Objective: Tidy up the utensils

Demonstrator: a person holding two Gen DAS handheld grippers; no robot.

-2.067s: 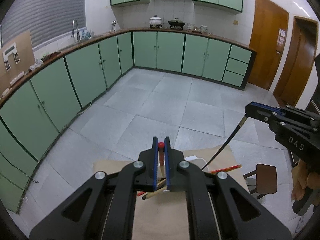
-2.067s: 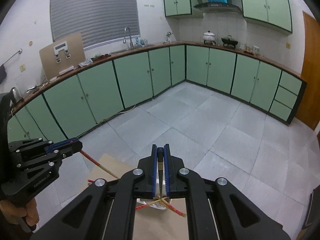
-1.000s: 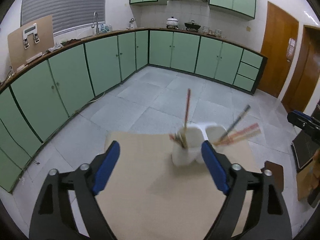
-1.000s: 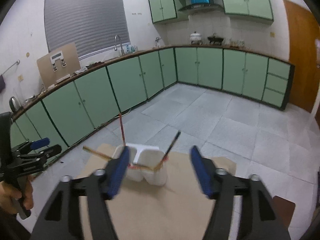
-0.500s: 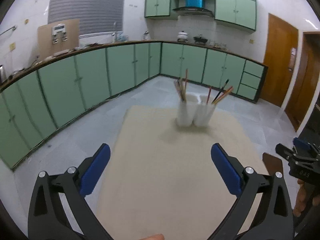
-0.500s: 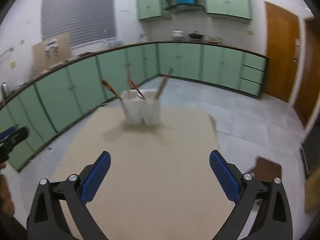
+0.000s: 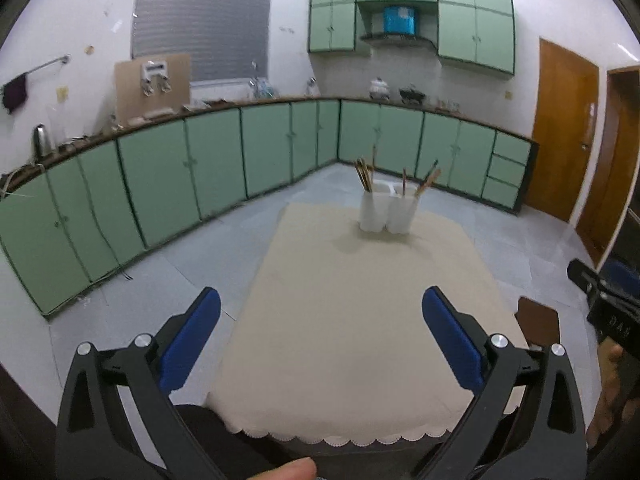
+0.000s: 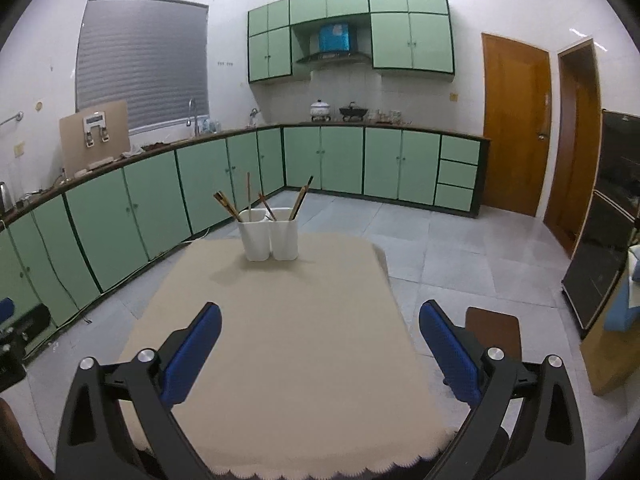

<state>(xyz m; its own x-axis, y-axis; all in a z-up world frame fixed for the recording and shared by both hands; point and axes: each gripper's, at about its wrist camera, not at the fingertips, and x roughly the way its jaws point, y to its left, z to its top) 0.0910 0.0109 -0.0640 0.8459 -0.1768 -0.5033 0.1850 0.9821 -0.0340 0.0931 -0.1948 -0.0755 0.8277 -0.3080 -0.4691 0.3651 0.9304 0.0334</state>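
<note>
Two white plastic twin utensil cups (image 8: 269,233) stand touching at 12 o'clock, far end of cream-clothed worktop (image 8: 280,360), chopsticks (image 8: 300,197) upright inside. Nothing loose on cloth; sorting looks finished. Left tool (image 7: 320,336) and right tool (image 8: 320,344) both spread wide, empty, well apart from cups.

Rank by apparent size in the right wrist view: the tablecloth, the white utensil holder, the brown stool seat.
1. tablecloth
2. brown stool seat, though nearness to the camera inflates it
3. white utensil holder, close to the stool seat, so that order is unsure
</note>
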